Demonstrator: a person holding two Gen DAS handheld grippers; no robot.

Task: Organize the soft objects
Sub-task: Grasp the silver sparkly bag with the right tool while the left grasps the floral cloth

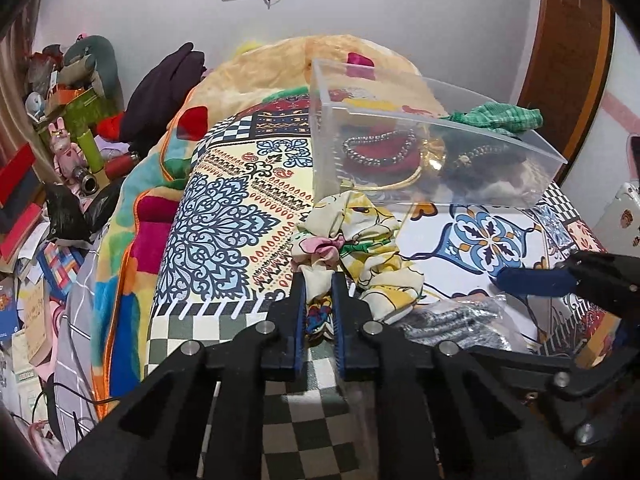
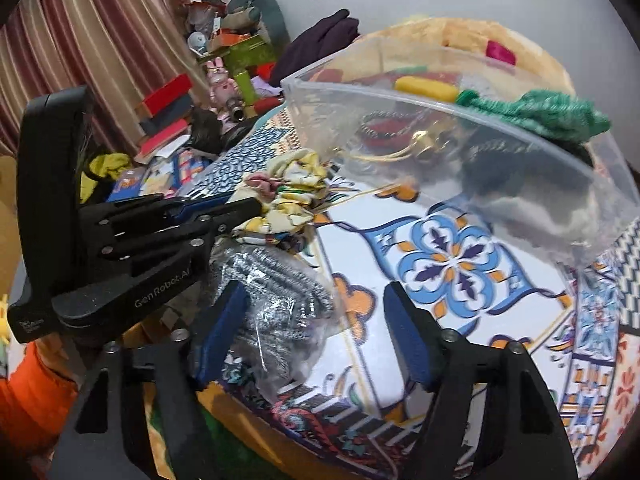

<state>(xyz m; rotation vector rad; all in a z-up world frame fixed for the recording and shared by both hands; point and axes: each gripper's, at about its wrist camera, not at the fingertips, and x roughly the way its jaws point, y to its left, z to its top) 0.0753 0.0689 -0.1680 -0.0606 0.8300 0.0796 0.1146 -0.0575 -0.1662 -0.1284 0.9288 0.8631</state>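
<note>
We see the left gripper with its two blue-padded fingers drawn close together, pinching a fold of the floral cloth; the rest of that cloth bunches up just beyond the fingertips and spills to their right. In the right wrist view the same left gripper enters from the left, its tips buried in the floral cloth.

Directly ahead of the left gripper, past the cloth, stands a clear plastic box on the patterned bedspread. Through its walls we make out a red item ringed with dark beads, a gold item and a green fabric piece hanging over its far right rim.

Our right gripper has its fingers spread wide, with nothing between them but the bedspread. Its left finger touches, or nearly touches, a grey knitted item in a clear bag, which lies just to the left of the gap. From the left wrist view this bagged item sits to the right of the closed fingers, and one blue pad of the right gripper shows beyond it.

Left of both grippers, well apart, we note clutter beside the bed, including a pink rabbit figure
</note>
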